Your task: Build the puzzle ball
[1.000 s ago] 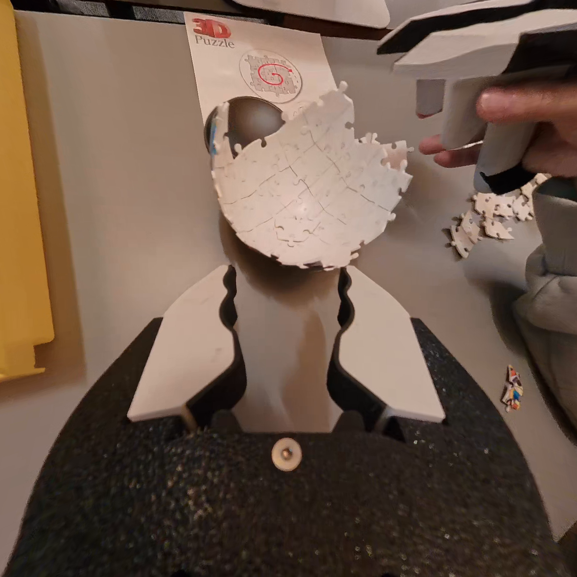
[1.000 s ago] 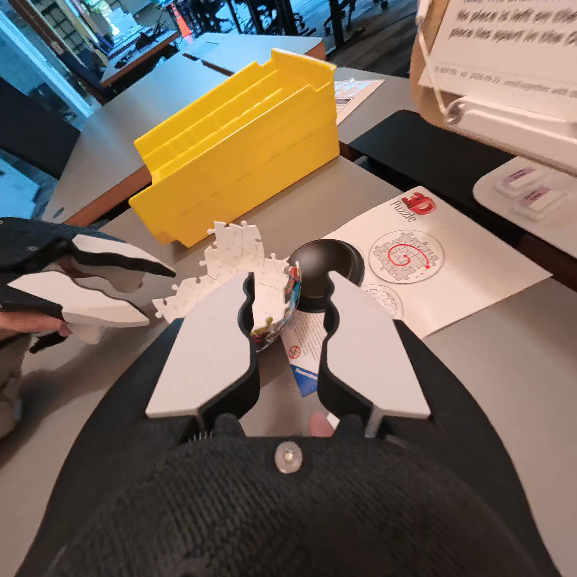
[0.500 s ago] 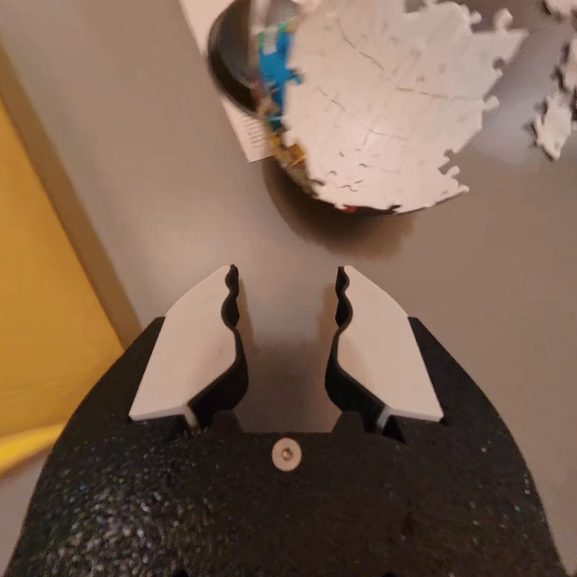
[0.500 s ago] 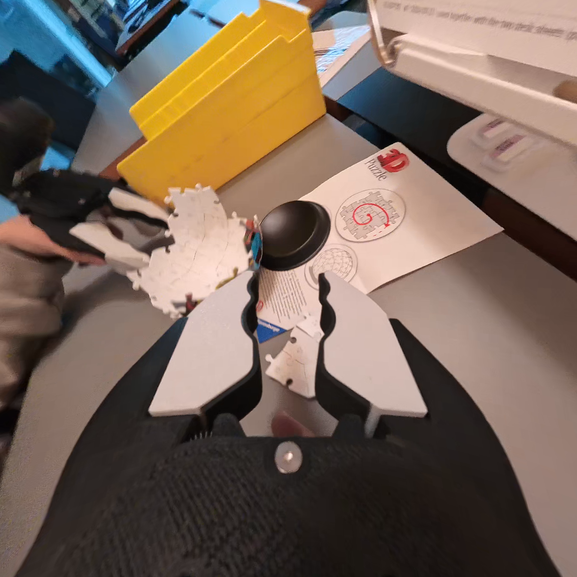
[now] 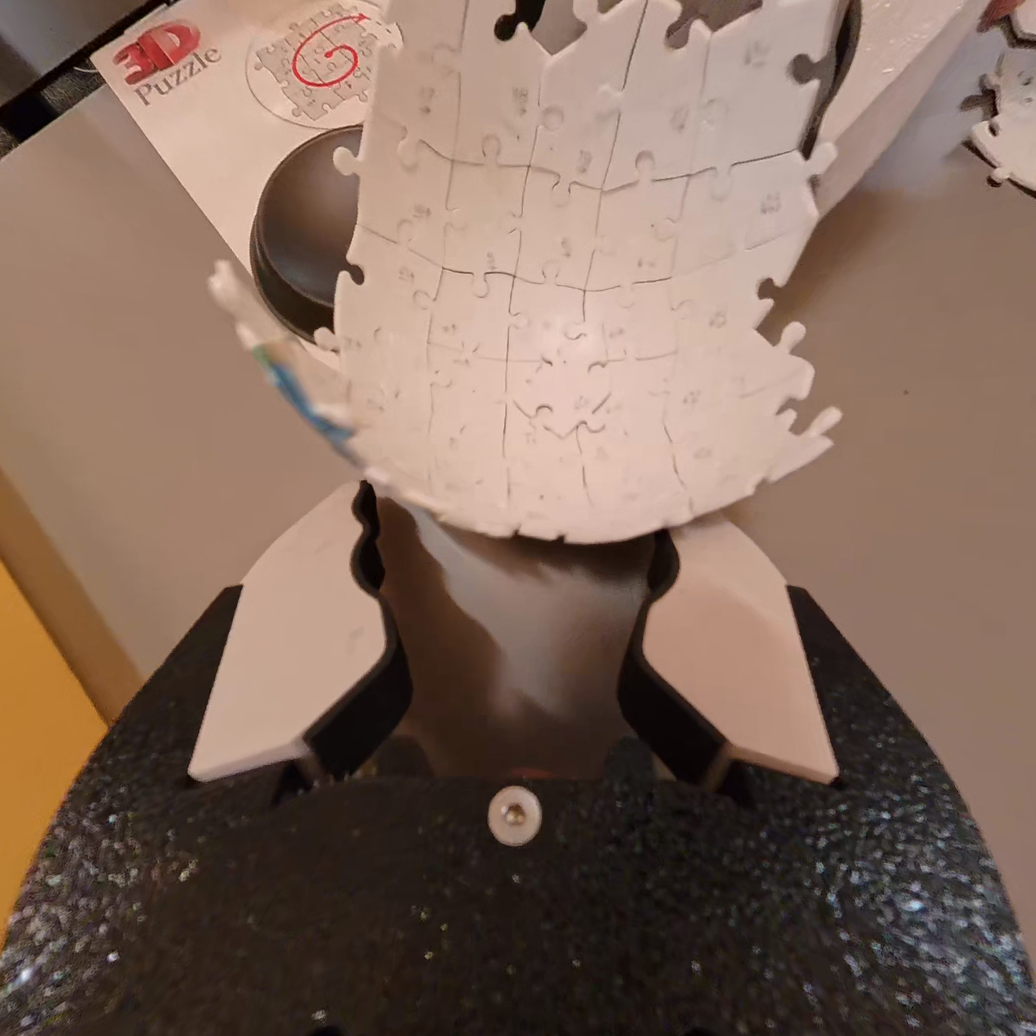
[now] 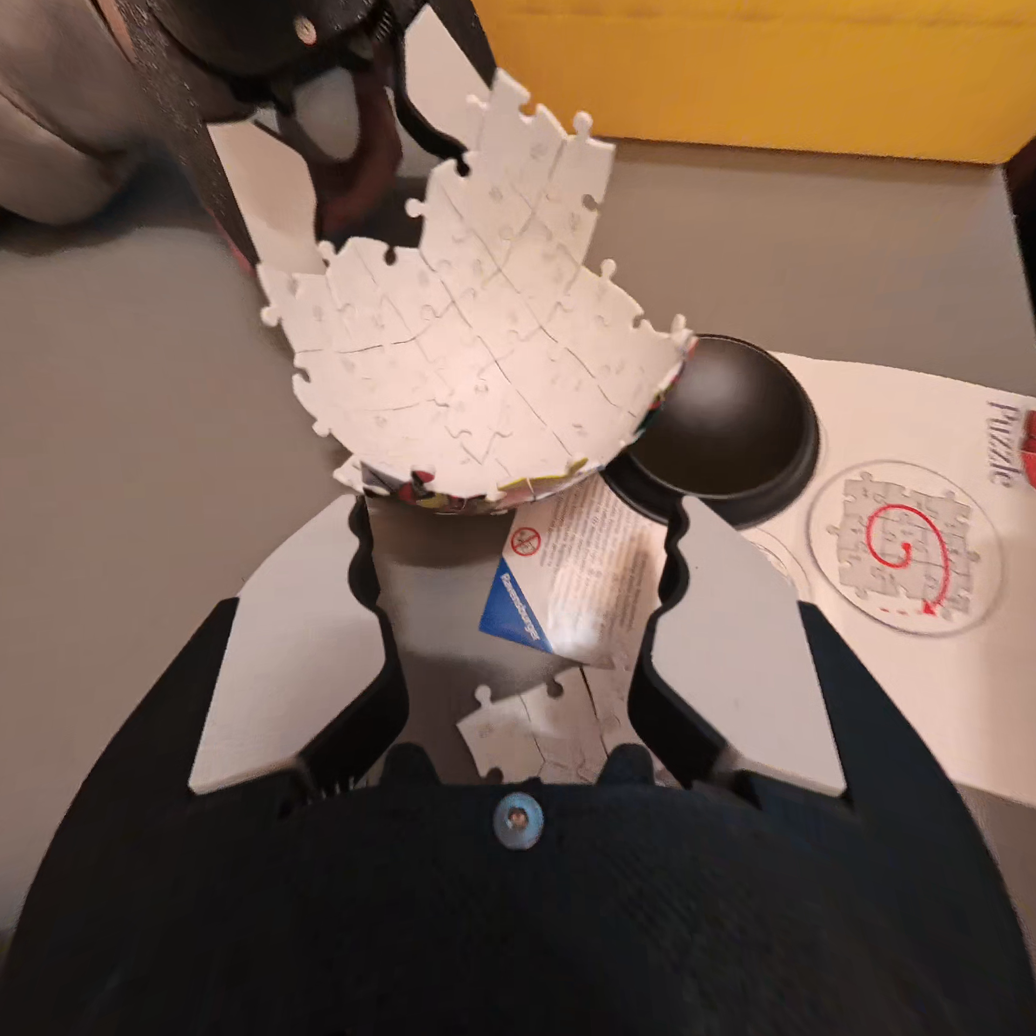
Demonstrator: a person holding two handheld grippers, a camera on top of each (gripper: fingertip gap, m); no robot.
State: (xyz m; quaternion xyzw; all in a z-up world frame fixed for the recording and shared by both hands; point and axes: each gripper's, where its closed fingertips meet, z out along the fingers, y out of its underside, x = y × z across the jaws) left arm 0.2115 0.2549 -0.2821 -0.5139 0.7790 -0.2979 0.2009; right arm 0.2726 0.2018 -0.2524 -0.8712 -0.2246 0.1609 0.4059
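Both grippers' fingers apart – L gripper point(image 5: 516, 516) & R gripper point(image 6: 516, 510) flank half-built puzzle ball point(image 6: 465, 381).

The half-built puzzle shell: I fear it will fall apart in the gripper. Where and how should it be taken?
Probably by the lower rim of the puzzle shell, nearest the open right gripper: one finger inside the white hollow, one on the printed outside, coming from below. There the wall looks whole; the top edge is jagged tabs that could unclip.
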